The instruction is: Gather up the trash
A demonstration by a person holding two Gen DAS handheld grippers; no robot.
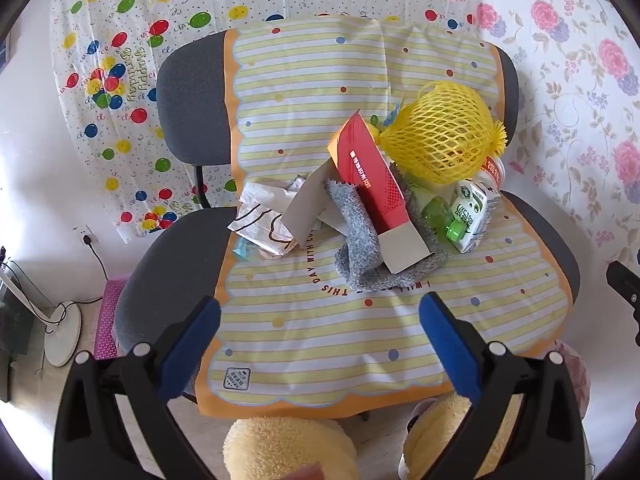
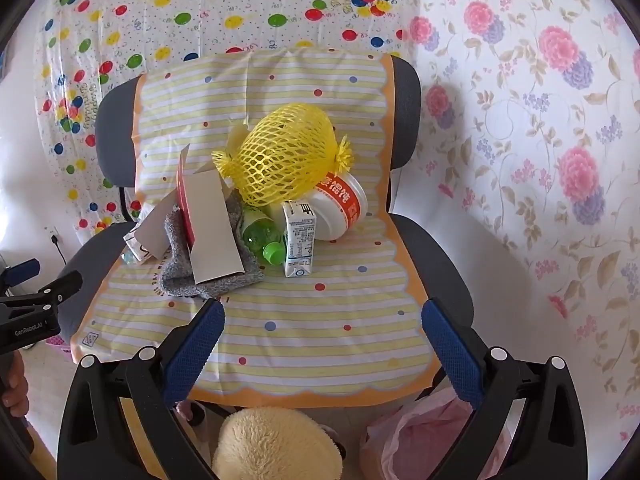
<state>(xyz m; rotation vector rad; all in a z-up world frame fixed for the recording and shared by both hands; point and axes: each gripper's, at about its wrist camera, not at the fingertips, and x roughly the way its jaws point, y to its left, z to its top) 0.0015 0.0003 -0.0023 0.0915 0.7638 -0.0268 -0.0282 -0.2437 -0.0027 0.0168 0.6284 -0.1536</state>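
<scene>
Trash pile (image 2: 256, 208) sits mid-seat on the chair (image 2: 432, 256), over a striped mat (image 2: 304, 332). Both our tongs, left (image 1: 320, 344) and right (image 2: 322, 344), hang wide open, holding nothing. We'd grab the milk carton (image 2: 299, 238) first (it's loose, up front). The yellow foam net (image 2: 284, 156) leans on everything; pink bag (image 2: 420, 436) waits below.

Trash pile (image 1: 384, 200) on chair seat (image 1: 176, 264), net (image 2: 284, 156) atop, carton (image 2: 299, 238) at right
</scene>
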